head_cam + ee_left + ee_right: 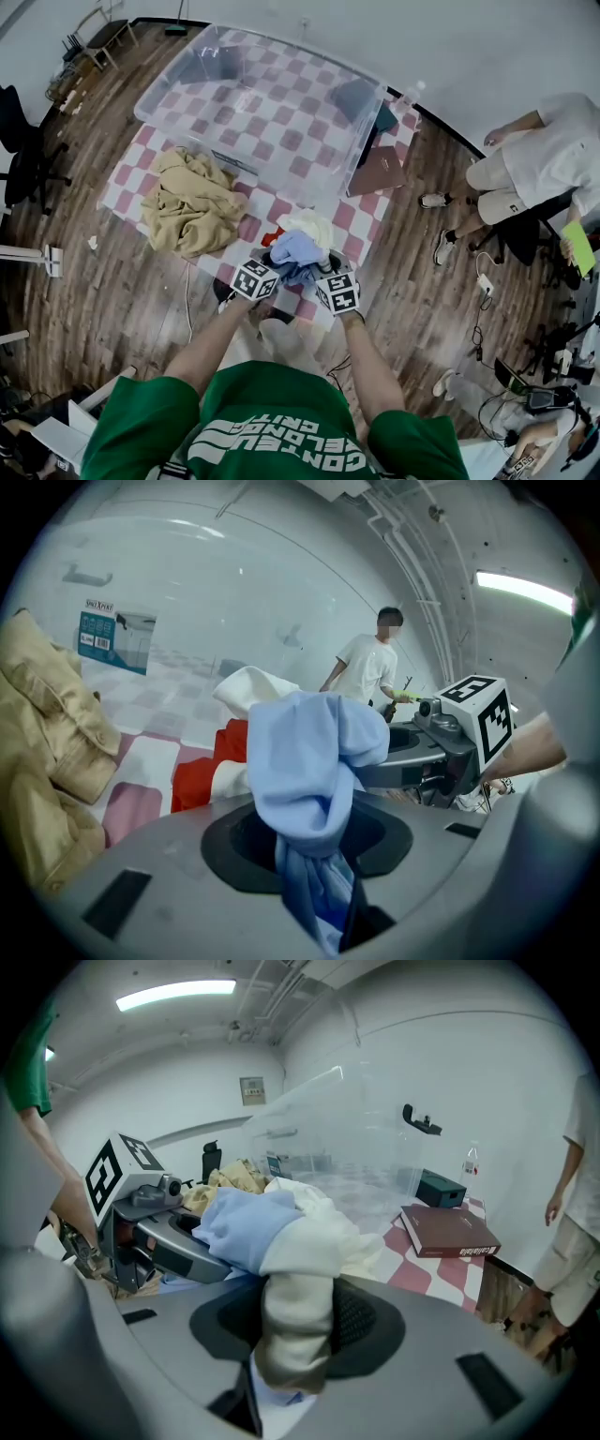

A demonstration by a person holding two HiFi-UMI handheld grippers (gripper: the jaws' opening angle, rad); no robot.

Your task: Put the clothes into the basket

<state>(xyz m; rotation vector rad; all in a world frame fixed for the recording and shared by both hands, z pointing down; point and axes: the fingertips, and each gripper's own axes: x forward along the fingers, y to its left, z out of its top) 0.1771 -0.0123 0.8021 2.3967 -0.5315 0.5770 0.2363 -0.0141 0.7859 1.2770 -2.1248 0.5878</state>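
Observation:
A clear plastic basket (262, 103) stands at the far side of the checked table (131, 173). At the table's near edge a bundle of clothes (298, 246) is held up between both grippers. My left gripper (277, 273) is shut on the light blue garment (309, 761), which fills its jaws. A red cloth (202, 771) and a cream one (248, 686) hang behind it. My right gripper (321, 277) is shut on the cream garment (298, 1307), with the blue one (248, 1222) bunched beside it. A tan heap of clothes (192, 202) lies on the table to the left.
A brown book (377, 171) lies right of the basket, with a dark green box (439, 1188) and a bottle (471, 1162) beyond it. A person (534, 169) sits at the right. A dark chair (23, 150) stands on the wooden floor at the left.

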